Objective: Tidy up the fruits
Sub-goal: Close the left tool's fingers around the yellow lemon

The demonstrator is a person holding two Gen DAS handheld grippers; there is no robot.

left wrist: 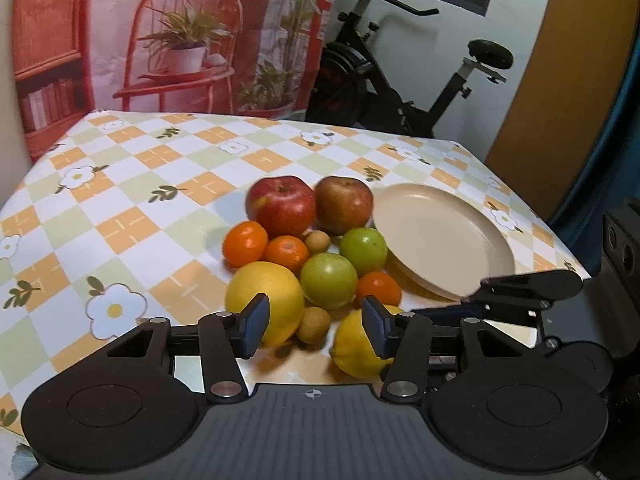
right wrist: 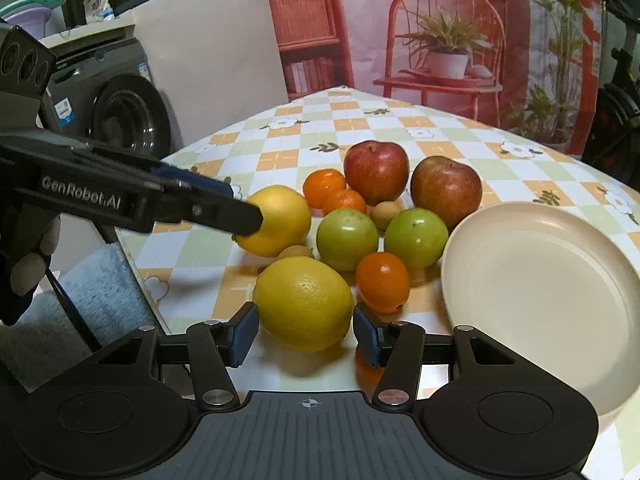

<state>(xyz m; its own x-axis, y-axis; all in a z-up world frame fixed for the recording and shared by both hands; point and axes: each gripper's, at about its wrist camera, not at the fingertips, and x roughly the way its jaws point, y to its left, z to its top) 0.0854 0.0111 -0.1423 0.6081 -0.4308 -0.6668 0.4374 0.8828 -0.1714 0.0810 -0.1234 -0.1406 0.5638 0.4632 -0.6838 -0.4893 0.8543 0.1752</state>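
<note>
Right gripper (right wrist: 305, 336) is part open with both pads flanking the near lemon (right wrist: 304, 302), which sits on the checked tablecloth (right wrist: 352, 120) at the front of the fruit pile. The pads look right at its skin, but I can't tell if they actually press. Left gripper (left wrist: 316, 328) is also part open and holds nothing. A small longan (left wrist: 313, 324) lies in the gap, clear of both pads, and the big yellow citrus (left wrist: 264, 300) is just behind the left pad. The cream plate (right wrist: 540, 280) is empty, to the right of the pile

Risks:
- the lemon is round and slick, so an off-centre pinch could squirt it forward into the mandarin (right wrist: 382, 282) and the 2 green fruits
- the pile is packed touching, so 1 knock could roll fruit toward the near table edge
- the 2 grippers sit close side by side; lifting the lemon could clip the left one, whose finger hangs at the big citrus
- the left pads could nudge the longan loose

Hard to see:
- pad contact on the lemon
- the lemon is half covered by my pad in the left view
- the second longan is mostly tucked behind the fruit
- the hand (right wrist: 30, 268) on the left gripper is cut off at the frame edge
</note>
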